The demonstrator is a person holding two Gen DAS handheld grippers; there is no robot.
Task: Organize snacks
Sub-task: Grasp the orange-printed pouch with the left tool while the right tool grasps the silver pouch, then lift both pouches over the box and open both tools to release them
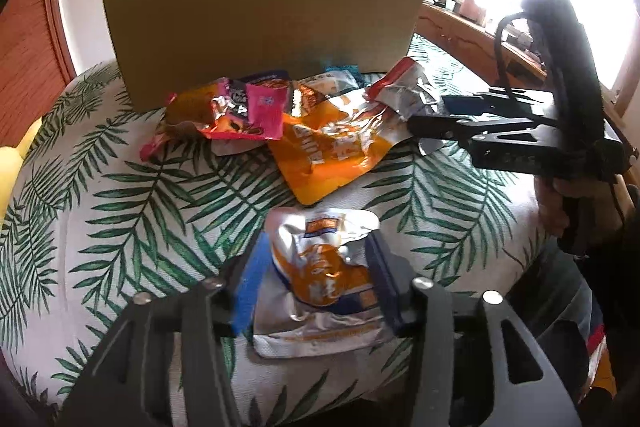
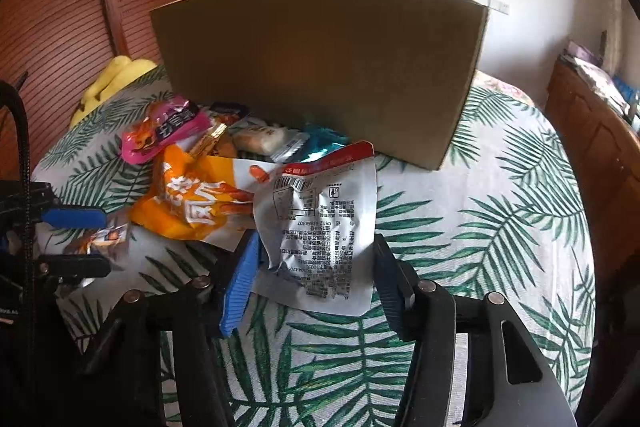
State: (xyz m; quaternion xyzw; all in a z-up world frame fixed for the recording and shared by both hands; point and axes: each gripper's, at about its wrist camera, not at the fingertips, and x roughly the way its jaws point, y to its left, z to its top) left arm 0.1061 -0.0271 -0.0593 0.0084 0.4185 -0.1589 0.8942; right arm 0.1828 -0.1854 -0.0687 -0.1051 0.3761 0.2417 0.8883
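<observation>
Left gripper [image 1: 318,279]: jaws apart, straddling small silver-orange pouch [image 1: 320,283] lying flat on leaf-print cover [image 1: 132,211]. Right gripper [image 2: 316,279]: jaws apart either side of silver pouch w/ red top [image 2: 320,223], barcode side up; contact can't be told. Snack pile: orange bag [image 1: 328,155], pink pack [image 1: 240,119], nr front wall of cardboard box [image 2: 320,67].

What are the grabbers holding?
Left gripper flanks the small orange packet, right gripper the lower end of the silver pouch; whether either actually grips cannot be told.
</observation>
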